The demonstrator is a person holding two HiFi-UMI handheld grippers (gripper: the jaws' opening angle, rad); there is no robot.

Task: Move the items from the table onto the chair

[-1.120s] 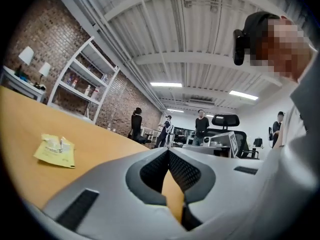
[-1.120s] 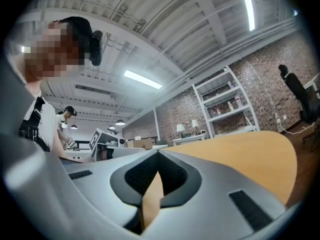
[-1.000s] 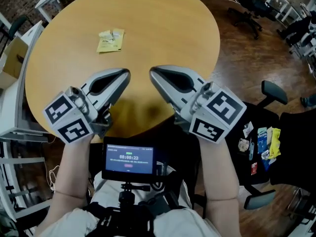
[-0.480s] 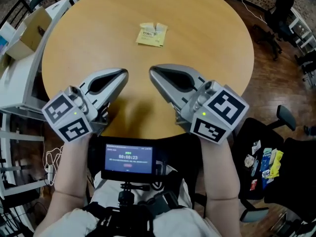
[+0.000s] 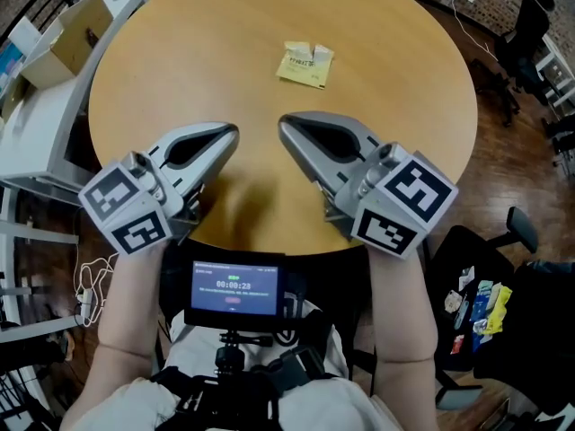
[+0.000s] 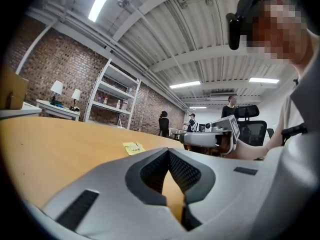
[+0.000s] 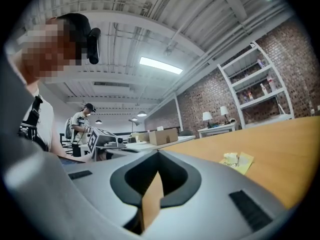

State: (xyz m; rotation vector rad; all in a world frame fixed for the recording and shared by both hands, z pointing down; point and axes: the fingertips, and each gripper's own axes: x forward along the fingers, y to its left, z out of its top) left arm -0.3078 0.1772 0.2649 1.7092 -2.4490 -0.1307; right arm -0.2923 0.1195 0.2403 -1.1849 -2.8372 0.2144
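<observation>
- Yellow packet (image 5: 305, 64), the only item I can see on the round wooden surface (image 5: 180, 61), now sits right of centre in the head view. A second ago it lay left of centre, and it has also drawn a little nearer to the tong tips.
- Over the same second the black chair (image 5: 526, 339), with its small packets (image 5: 476, 308) already on the seat, has slid down towards the lower right corner of that view.
- I'd take this to mean the person has swung away from the chair and back to face the surface, lining up for the last packet. The task looks close to done, with this one item to fetch.
- The left tongs (image 5: 230, 135) are closed with nothing between them, and only the wood shows through the gap behind their tips.
- The right tongs (image 5: 284, 124) are closed and empty as well.
- Both pairs are held level and side by side, low over the near edge of the surface, with their tips leaning slightly towards each other and pointing across the wood.
- The packet lies well beyond both tips, rather more in line with the right pair, and neither touches it.
- The forearms (image 5: 400, 330) come up from the bottom of the head view, and the marker cubes (image 5: 402, 200) face upward.
</observation>
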